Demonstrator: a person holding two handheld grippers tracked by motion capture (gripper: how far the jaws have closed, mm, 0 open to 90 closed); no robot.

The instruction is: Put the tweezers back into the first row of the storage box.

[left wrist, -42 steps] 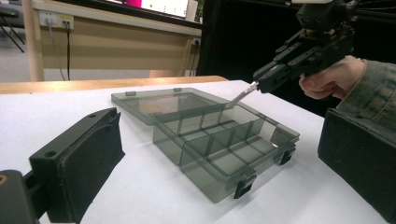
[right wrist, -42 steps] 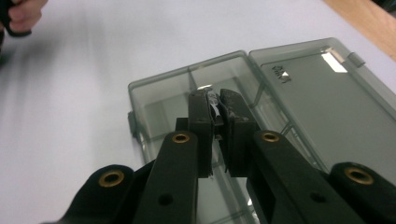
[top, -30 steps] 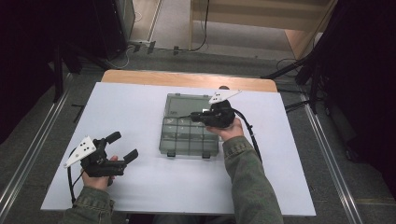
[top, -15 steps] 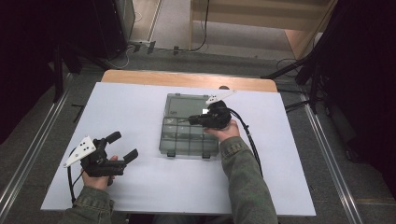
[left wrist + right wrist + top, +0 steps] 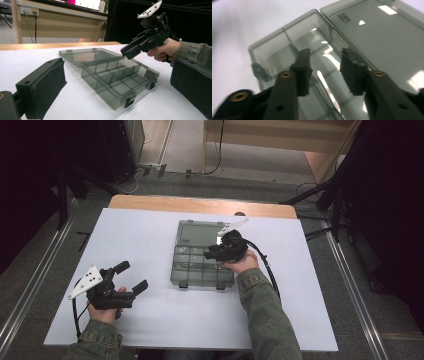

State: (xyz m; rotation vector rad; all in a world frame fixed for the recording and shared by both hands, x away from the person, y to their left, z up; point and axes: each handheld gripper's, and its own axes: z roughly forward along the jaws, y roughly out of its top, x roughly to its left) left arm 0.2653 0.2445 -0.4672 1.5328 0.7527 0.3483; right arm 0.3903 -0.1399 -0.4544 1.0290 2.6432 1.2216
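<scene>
A clear grey compartment box [image 5: 200, 270] lies open on the white table [image 5: 150, 235], its lid [image 5: 200, 234] flat behind it. The compartments [image 5: 120, 80] look bare. My right gripper [image 5: 209, 252] hovers over the box's right part, pointing left and down. Its jaws have just been opening; in the right gripper view [image 5: 325, 53] they stand apart with nothing between them, above a compartment near the lid [image 5: 382, 32]. My left gripper [image 5: 131, 276] rests open at the table's left front with nothing between its pads [image 5: 42, 85], aimed at the box.
A wooden strip [image 5: 200, 206] runs along the table's far edge. Two black latches [image 5: 130, 101] sit on the box's front wall. Cables trail from both grippers over the table. Dark stands [image 5: 340, 195] rise beyond the right side.
My right hand has shifted slightly left over the box. The left hand has not moved.
</scene>
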